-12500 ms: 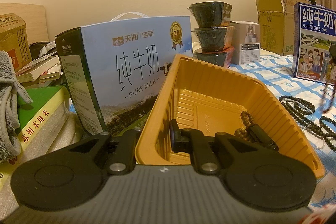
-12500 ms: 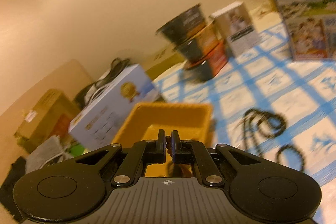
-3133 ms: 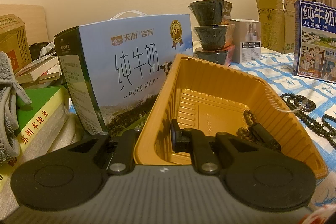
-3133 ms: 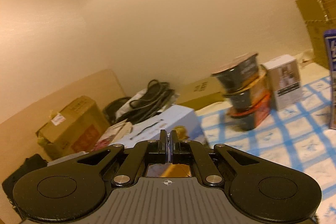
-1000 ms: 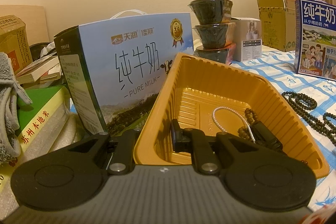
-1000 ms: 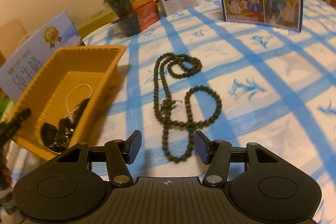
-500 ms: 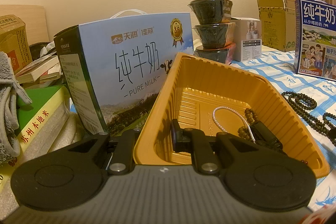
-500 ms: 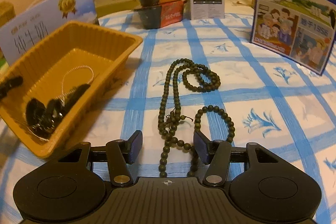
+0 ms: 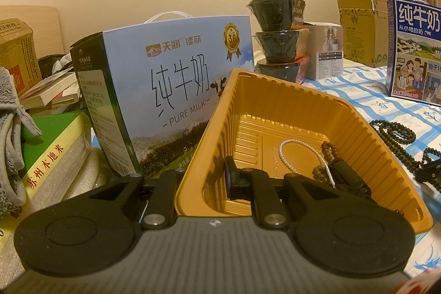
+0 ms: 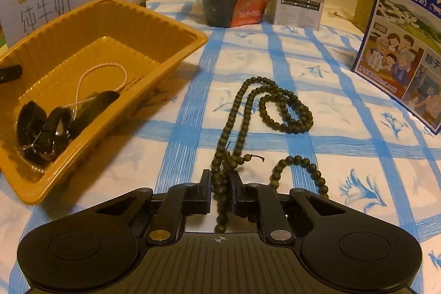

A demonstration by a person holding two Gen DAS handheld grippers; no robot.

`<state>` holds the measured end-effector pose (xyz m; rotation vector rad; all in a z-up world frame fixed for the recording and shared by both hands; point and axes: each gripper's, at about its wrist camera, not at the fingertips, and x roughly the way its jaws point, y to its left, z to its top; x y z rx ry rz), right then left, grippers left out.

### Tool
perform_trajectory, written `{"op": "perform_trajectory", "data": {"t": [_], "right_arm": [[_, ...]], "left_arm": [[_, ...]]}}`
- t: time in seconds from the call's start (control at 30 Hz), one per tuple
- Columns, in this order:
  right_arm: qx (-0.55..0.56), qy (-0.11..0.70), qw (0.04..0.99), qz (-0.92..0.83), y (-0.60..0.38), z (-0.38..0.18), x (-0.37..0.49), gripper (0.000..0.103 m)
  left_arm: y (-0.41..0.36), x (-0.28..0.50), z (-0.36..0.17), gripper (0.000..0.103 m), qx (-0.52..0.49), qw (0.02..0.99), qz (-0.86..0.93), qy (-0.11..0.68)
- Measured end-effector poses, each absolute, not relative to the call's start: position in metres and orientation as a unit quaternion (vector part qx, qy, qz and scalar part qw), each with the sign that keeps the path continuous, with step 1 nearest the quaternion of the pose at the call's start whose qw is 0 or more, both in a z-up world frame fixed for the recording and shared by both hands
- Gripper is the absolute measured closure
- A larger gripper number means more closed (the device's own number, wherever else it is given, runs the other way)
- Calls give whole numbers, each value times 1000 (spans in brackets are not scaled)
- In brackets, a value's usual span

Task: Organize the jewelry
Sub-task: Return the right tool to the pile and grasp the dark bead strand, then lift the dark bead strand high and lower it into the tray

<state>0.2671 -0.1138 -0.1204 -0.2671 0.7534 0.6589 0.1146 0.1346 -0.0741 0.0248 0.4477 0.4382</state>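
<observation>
Beads [image 10: 249, 112] look limp and light, apt to slither; the right gripper [image 10: 220, 185] has just closed on their knotted bunch. Left gripper [image 9: 202, 178] clamps the tray [image 9: 275, 92] wall.

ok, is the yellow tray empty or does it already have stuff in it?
Not empty. The yellow tray holds a thin white bead strand and some dark pieces. The long dark bead necklace lies outside on the tablecloth.

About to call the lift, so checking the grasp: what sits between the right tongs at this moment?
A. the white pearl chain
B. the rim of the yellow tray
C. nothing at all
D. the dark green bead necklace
D: in the right wrist view the right tongs, whose jaws have just been closing, pinch the dark green bead necklace on the checked cloth, outside the yellow tray.
</observation>
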Motion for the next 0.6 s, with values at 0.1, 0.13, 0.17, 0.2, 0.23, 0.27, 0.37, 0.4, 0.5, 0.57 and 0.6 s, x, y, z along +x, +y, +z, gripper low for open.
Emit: {"op": "perform_trajectory", "data": {"t": [0.1, 0.13, 0.17, 0.2, 0.23, 0.27, 0.37, 0.4, 0.5, 0.57, 0.6], "right_arm": [[-110, 378, 864, 315, -119, -117, 265, 96], [-100, 385, 862, 315, -122, -115, 264, 96], [-85, 390, 860, 318, -125, -112, 262, 96], [-70, 392, 859, 321, -129, -107, 260, 96], [-57, 392, 858, 326, -132, -103, 257, 96], [-44, 390, 858, 330, -136, -96, 255, 96], [-18, 376, 864, 335, -145, -70, 249, 96], [-12, 369, 867, 336, -147, -58, 248, 96], [4, 341, 876, 340, -154, -21, 247, 96], [8, 320, 884, 340, -157, 6, 247, 96], [9, 308, 888, 342, -158, 20, 247, 96]], "left_arm": [[135, 115, -74, 89, 10, 951, 216, 221], [135, 115, -74, 89, 10, 951, 216, 222], [135, 115, -75, 89, 10, 951, 216, 222], [135, 115, -75, 89, 11, 951, 216, 222], [136, 115, -74, 89, 10, 951, 216, 222], [136, 115, -75, 89, 10, 951, 216, 223], [135, 116, -75, 89, 13, 950, 217, 223], [135, 116, -75, 89, 13, 950, 217, 223], [135, 115, -75, 89, 12, 950, 217, 224], [135, 116, -75, 89, 12, 950, 217, 226], [136, 116, -74, 89, 10, 949, 217, 227]]}}
